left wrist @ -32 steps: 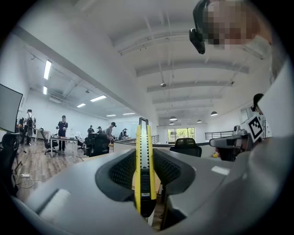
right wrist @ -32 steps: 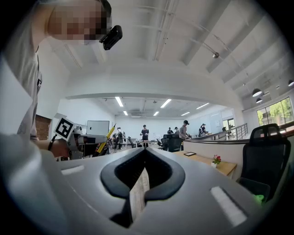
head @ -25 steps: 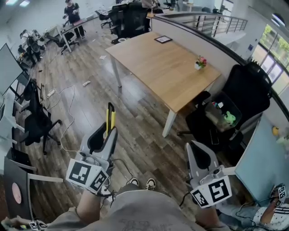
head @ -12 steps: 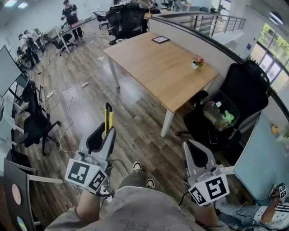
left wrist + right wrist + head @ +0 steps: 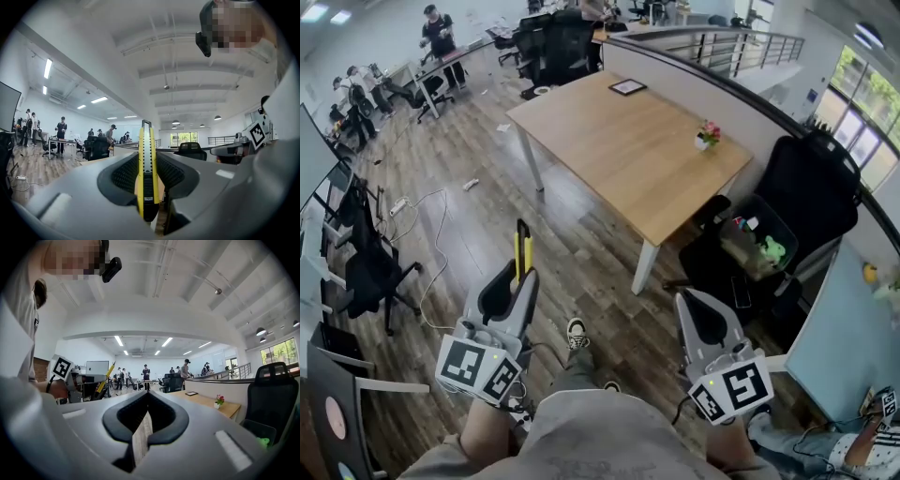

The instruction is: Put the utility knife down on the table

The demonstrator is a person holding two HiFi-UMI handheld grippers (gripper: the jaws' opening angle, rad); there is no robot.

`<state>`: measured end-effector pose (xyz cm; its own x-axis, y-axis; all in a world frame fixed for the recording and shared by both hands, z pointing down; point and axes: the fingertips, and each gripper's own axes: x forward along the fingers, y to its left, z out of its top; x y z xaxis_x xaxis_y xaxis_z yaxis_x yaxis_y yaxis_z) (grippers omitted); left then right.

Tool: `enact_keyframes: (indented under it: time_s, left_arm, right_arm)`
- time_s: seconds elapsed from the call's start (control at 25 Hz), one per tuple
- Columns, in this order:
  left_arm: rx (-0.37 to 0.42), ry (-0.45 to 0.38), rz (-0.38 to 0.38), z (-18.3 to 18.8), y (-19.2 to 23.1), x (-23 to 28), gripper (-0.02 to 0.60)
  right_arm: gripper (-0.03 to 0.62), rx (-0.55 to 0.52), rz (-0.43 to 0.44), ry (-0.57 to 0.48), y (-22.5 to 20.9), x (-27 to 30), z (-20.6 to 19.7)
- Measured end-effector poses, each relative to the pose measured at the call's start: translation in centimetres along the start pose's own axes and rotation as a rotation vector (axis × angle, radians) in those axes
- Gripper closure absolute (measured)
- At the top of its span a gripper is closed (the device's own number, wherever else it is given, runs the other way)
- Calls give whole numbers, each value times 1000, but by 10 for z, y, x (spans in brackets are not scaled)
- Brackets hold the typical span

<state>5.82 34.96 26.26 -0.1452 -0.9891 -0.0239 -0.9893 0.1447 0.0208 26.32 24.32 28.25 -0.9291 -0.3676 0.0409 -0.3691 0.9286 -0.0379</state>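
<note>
A yellow utility knife (image 5: 523, 251) stands upright between the jaws of my left gripper (image 5: 522, 278), which is shut on it over the wooden floor. In the left gripper view the knife (image 5: 146, 168) runs straight up the middle of the left gripper (image 5: 146, 157), its black tip above the pads. My right gripper (image 5: 697, 312) is held at the lower right, shut with nothing in it. The light wooden table (image 5: 609, 141) lies ahead, well beyond both grippers. The right gripper view shows the right gripper (image 5: 147, 398), the table (image 5: 206, 401) and the knife (image 5: 106, 376) off to its left.
On the table stand a small flower pot (image 5: 705, 136) and a dark framed item (image 5: 626, 86). A black office chair (image 5: 811, 192) and a bin of items (image 5: 755, 239) sit to the table's right. Cables (image 5: 431, 225) trail on the floor at left. People and desks are far back.
The table and floor have shifted slightly left and nearer in the head view, and a shoe has stepped forward. Both grippers keep their pose; the knife stays gripped.
</note>
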Motion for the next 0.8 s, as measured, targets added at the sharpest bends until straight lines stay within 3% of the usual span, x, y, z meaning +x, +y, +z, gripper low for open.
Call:
enact_keyframes:
  time_s: [0.36, 0.8]
  left_arm:
    - [-5, 21, -4, -3, 45, 57, 468]
    - [-15, 57, -63, -8, 139, 151, 469]
  right_arm:
    - [583, 13, -12, 27, -30, 68, -1]
    - [583, 23, -74, 64, -57, 187, 5]
